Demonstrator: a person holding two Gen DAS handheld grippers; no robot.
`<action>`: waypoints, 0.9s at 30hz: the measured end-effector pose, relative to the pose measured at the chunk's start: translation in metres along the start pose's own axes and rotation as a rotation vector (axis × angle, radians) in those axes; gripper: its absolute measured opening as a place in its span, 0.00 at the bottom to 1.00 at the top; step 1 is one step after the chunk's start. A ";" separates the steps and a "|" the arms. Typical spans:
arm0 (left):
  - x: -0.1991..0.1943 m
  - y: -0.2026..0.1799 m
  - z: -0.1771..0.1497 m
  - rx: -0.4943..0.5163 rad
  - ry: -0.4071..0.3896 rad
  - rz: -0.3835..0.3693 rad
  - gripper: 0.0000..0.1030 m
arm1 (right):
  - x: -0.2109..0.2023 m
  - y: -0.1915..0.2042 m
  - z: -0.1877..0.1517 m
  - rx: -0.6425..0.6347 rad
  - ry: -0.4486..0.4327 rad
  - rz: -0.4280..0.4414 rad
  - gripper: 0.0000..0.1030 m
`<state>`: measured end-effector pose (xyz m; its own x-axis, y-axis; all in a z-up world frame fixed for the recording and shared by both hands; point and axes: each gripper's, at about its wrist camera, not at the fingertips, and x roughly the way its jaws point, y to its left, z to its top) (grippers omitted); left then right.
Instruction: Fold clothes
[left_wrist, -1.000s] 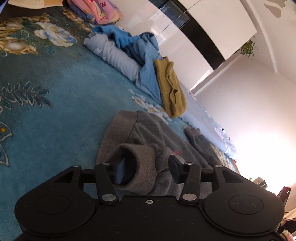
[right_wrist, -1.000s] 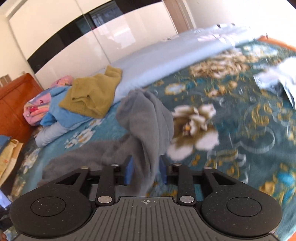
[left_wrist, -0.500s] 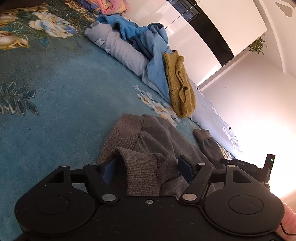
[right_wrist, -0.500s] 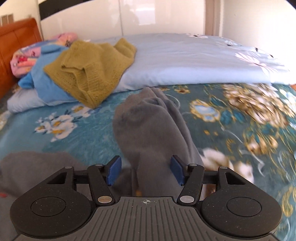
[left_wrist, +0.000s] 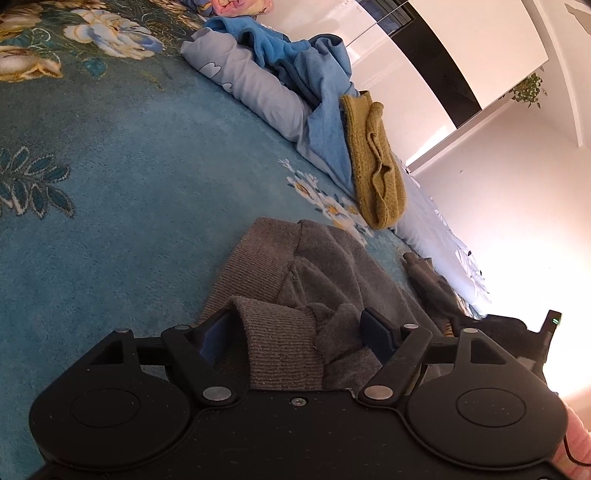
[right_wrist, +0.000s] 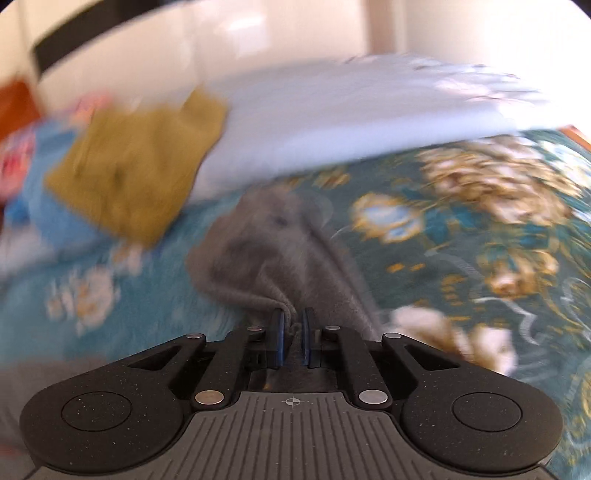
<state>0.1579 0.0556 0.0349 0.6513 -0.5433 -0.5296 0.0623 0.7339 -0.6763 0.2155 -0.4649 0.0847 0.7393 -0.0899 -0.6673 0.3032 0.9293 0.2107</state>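
Fingers (right_wrist: 308, 334) pinching rumpled grey sweater (right_wrist: 273, 251)

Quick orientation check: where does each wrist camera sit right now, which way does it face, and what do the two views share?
Left wrist: on the left gripper, low over the teal blanket, facing the grey sweater; jaws wide around its ribbed hem.
Right wrist: on the right gripper, facing the pale blue quilt; jaws pinched on sweater fabric; blurred.
Shared: sweater, mustard knit, blanket, quilt.

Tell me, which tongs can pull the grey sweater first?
Probably the right tongs: they are shut on a fold of the grey sweater. The left tongs stand open around its ribbed cuff, gripping nothing.
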 end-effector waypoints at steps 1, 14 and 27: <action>-0.001 0.000 -0.001 -0.003 -0.003 -0.002 0.73 | -0.014 -0.010 0.001 0.042 -0.044 0.004 0.07; -0.011 -0.015 -0.015 0.002 -0.016 -0.029 0.73 | -0.141 -0.168 -0.113 0.560 -0.199 -0.132 0.06; -0.021 -0.032 -0.015 0.002 -0.078 0.007 0.13 | -0.180 -0.210 -0.155 0.662 -0.231 -0.126 0.06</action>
<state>0.1307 0.0378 0.0603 0.7084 -0.5051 -0.4931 0.0588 0.7383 -0.6719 -0.0744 -0.5882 0.0493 0.7609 -0.3238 -0.5623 0.6421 0.5006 0.5806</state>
